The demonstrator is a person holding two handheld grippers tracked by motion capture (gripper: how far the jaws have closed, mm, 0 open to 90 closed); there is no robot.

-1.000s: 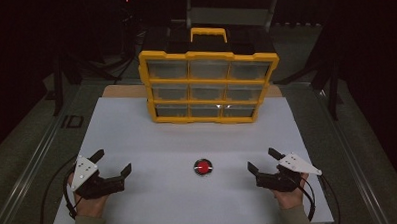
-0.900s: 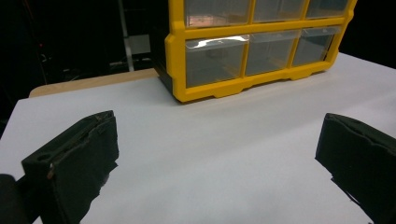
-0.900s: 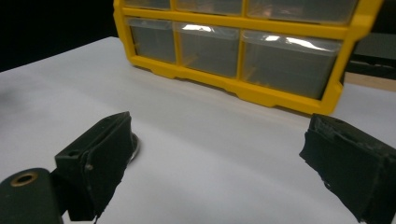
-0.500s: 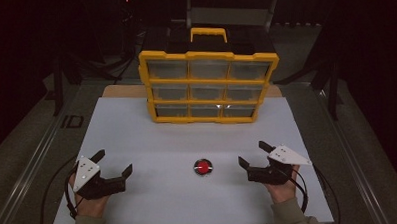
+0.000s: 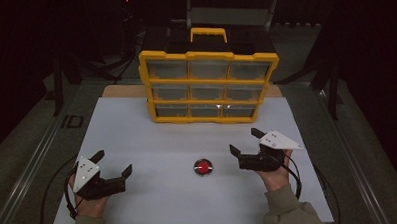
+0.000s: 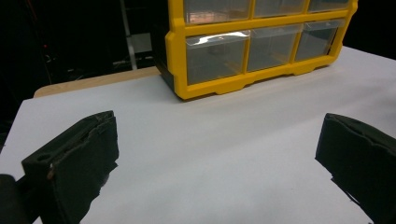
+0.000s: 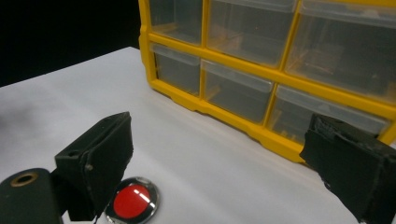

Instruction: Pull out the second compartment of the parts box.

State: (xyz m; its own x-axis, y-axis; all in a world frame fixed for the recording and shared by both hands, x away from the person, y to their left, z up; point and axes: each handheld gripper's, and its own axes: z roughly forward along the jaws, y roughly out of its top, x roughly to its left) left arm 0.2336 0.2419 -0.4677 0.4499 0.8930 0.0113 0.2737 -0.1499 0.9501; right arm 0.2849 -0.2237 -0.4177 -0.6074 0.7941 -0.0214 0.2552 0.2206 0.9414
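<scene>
So your right gripper [image 5: 246, 143] is parked just beside the small round red button with the shiny metal rim [image 5: 203, 167], jaws spread wide and holding nothing; looks to me like you've set it there to come at the button from its right side, since that's the nearest thing to it; the button lies flat on the white table sheet [image 5: 137, 139], roughly midway between your two hands and well in front of the yellow plastic drawer organiser with clear drawers [image 5: 209, 86]; in the right gripper view it [image 7: 133, 200] peeks out right by the left-hand jaw; being a disc it has no long axis to speak of, its face just points straight up; your left gripper [image 5: 113, 162] sits well apart over bare sheet, also wide open and empty, probably just waiting out of the way.
</scene>
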